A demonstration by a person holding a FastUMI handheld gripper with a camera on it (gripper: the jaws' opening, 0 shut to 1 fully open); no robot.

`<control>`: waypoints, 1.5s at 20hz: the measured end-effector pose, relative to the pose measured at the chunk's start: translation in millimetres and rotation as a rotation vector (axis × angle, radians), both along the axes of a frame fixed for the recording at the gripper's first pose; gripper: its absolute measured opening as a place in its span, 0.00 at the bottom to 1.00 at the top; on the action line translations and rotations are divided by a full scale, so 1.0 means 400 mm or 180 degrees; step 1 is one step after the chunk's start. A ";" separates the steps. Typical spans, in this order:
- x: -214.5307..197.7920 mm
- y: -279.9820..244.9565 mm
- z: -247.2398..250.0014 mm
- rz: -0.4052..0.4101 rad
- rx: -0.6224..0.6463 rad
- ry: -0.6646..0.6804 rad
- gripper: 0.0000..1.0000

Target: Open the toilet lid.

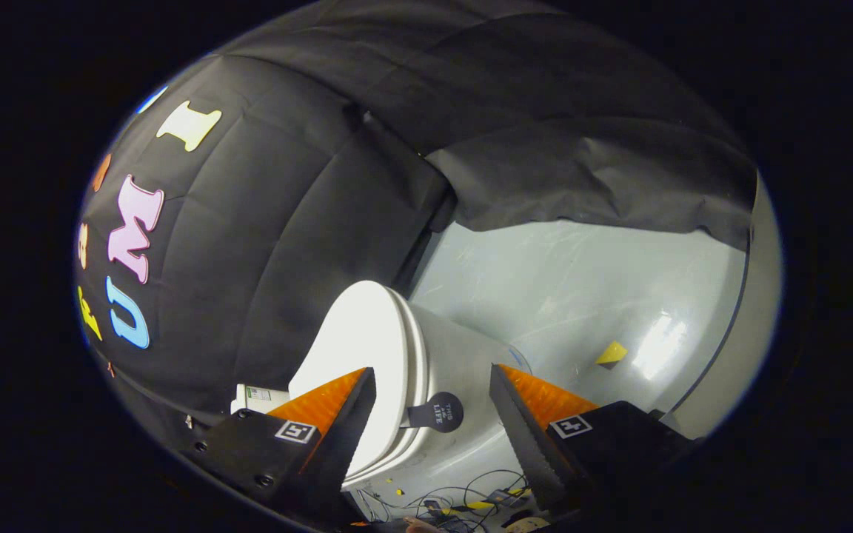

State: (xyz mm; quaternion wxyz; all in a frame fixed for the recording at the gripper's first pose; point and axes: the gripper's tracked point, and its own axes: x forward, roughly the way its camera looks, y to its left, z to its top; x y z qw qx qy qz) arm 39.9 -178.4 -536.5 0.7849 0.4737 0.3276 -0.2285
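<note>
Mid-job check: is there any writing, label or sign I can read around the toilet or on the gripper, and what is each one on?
Dark round tab at the edge of the toilet lid: pale print, too small to read.
White box beside the toilet: a label, too blurred to read.
Hand-held gripper: a square coded marker on each finger, no words. Its fingers are open, with the tab between them.

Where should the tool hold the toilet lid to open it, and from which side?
Best grip is likely the dark round tab sticking out from the toilet lid edge. It lies between the open fingers of the tool, so come straight forward and close on it.
</note>
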 end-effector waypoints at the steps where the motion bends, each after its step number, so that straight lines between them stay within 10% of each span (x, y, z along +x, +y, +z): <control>1: 0.000 0.005 -0.017 -0.0011 0.0051 0.0014 0.98; 13: 0.022 0.074 -0.163 -0.0055 0.0617 0.0093 0.97; 18: 0.047 0.098 -0.172 0.0056 0.0835 0.0001 0.53; 21: 0.082 0.108 -0.185 -0.0026 0.0913 -0.0129 0.53; 27: 0.060 0.080 -0.139 -0.0045 0.0966 -0.0316 0.09; 30: 0.065 0.091 -0.137 0.0037 0.0953 -0.0286 0.09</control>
